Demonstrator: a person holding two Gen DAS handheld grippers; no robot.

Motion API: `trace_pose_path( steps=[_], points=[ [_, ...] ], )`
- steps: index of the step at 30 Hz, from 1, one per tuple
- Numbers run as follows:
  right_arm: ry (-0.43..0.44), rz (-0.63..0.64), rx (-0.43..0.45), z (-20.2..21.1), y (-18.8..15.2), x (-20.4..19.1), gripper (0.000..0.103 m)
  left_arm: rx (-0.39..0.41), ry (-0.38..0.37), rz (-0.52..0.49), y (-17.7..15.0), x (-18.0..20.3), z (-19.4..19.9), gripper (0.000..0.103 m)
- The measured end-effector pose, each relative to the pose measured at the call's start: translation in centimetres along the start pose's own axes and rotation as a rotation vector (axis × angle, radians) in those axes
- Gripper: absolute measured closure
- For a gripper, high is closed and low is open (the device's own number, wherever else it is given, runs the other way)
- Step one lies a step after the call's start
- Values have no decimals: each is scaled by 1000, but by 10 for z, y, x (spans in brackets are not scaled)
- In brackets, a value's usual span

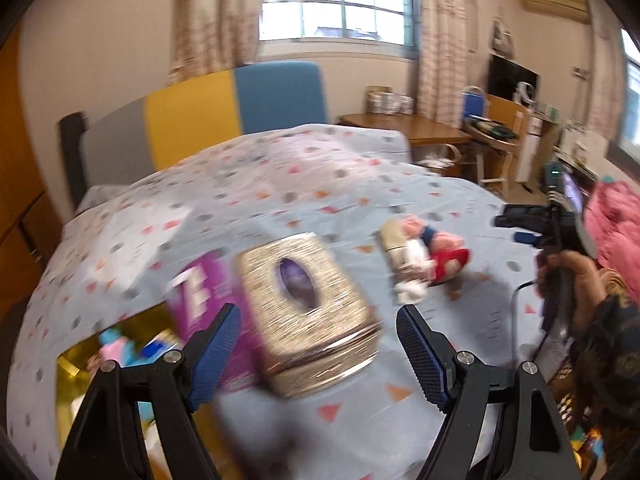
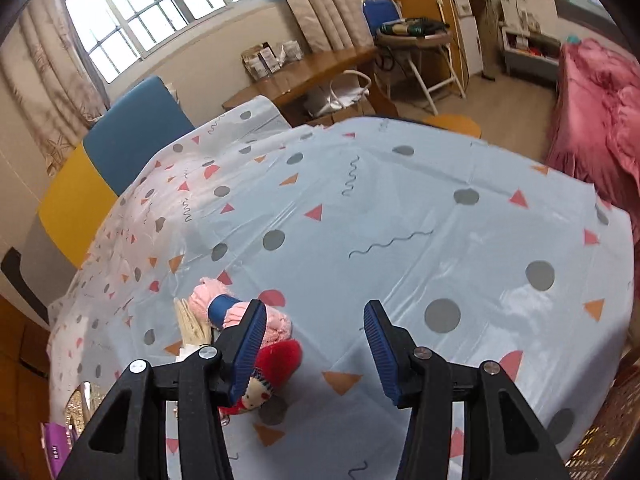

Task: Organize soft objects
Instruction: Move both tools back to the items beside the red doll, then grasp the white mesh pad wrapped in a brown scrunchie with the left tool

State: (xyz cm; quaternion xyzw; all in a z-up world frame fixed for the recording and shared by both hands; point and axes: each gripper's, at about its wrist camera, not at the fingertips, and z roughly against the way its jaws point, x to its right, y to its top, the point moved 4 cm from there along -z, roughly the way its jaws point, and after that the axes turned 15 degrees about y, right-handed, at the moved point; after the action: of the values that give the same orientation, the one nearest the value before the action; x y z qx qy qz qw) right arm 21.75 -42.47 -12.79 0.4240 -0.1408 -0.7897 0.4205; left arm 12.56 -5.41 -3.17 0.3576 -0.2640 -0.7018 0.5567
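A glittery gold tissue-box cover (image 1: 310,312) lies on the patterned sheet, just ahead of my open, empty left gripper (image 1: 316,354). A purple pack (image 1: 204,292) lies at its left. A pile of soft toys (image 1: 424,258), pink, red and cream, lies to the right. In the right wrist view the same pile (image 2: 256,340) sits beside and partly behind the left finger of my open, empty right gripper (image 2: 316,344). The right gripper's handle and hand show in the left wrist view (image 1: 560,240).
A gold-lined box (image 1: 108,360) holding small colourful items sits at lower left. The bed has a blue and yellow headboard (image 1: 240,96). A wooden desk (image 2: 304,76), a blue chair (image 2: 380,8) and a pink quilt (image 2: 600,112) stand beyond. A woven basket rim (image 2: 612,420) shows at lower right.
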Motion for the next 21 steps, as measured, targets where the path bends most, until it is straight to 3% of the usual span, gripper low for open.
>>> trace_pose_path(
  steps=[4, 9, 14, 21],
  points=[
    [28, -30, -14, -2, -3, 0, 52, -25, -67, -44, 21, 42, -18, 28],
    [57, -76, -28, -4, -5, 5, 52, -123, -153, -108, 28, 105, -54, 38],
    [94, -95, -34, -4, -5, 5, 52, -211, -138, -175, 17, 154, -102, 39],
    [150, -117, -61, -9, -5, 2, 51, -315, -76, -204, 8, 184, -170, 38]
  ],
)
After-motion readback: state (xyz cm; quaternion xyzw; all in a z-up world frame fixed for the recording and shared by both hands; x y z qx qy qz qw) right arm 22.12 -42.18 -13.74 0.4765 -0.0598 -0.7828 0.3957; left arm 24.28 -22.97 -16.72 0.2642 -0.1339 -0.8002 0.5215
